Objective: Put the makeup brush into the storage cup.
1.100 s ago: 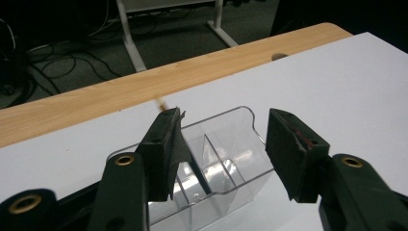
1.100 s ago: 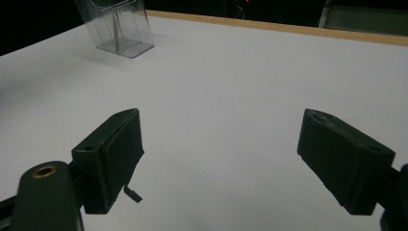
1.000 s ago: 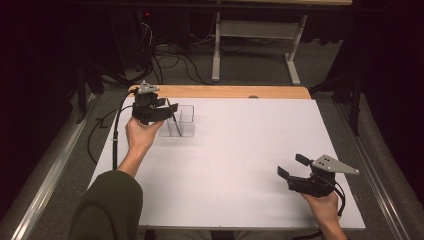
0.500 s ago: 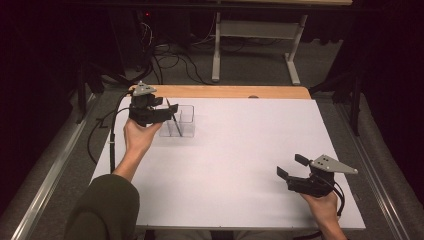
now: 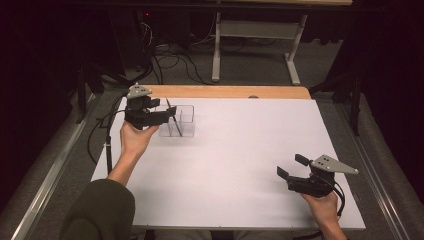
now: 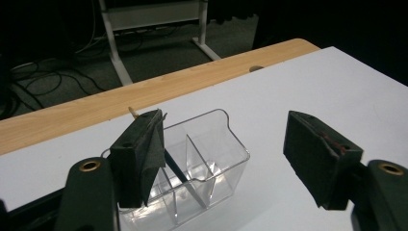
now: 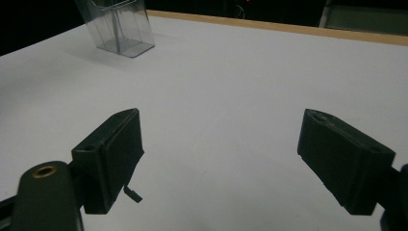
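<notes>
Pencil (image 5: pixel 174 120) now leans inside the clear divided holder (image 5: pixel 179 121) at the counter's (image 5: pixel 240 160) far left, so placing looks done. Left hand-held gripper (image 5: pixel 167 111), just beside the holder, has just been opening, released; right hand-held gripper (image 5: pixel 289 167) rests released, well apart.

Pretty much the whole white desk (image 5: pixel 235 165) is open to cross; the only obstacle is the clear plastic divided box (image 5: pixel 179 121) at far left, with a thin dark stick (image 5: pixel 174 120) leaning in it.
</notes>
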The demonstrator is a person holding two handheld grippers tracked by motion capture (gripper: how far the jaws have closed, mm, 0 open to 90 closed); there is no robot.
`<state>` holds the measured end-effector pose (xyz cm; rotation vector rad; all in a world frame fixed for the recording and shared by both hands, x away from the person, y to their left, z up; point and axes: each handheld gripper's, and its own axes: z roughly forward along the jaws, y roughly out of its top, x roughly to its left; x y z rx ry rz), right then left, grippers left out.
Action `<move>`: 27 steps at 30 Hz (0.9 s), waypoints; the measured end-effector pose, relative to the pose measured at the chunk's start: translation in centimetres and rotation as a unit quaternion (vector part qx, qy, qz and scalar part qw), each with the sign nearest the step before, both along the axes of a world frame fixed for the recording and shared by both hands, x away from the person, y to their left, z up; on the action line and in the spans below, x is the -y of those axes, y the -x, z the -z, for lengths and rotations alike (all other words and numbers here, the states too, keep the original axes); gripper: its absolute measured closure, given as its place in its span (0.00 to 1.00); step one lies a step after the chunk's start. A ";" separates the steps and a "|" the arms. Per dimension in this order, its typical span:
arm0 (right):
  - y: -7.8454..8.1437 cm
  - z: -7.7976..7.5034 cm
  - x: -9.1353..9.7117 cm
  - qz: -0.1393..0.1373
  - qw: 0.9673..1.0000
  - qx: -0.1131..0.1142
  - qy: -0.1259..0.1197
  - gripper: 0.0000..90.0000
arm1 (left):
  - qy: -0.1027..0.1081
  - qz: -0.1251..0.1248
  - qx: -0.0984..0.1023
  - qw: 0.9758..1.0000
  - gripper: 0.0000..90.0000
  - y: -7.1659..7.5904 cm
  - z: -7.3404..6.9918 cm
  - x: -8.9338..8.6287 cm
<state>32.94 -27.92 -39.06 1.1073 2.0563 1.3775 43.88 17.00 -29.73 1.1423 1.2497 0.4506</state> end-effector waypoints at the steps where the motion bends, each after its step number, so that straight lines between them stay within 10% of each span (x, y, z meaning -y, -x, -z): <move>1: 0.0 0.0 0.0 0.000 1.000 -0.001 -0.001 0.19 | 0.001 0.000 0.000 1.000 0.34 0.1 0.0 0.0; 27: -0.1 0.0 0.0 -0.001 1.000 -0.001 0.002 0.19 | -0.001 0.000 0.001 1.000 0.30 2.3 -0.2 -0.7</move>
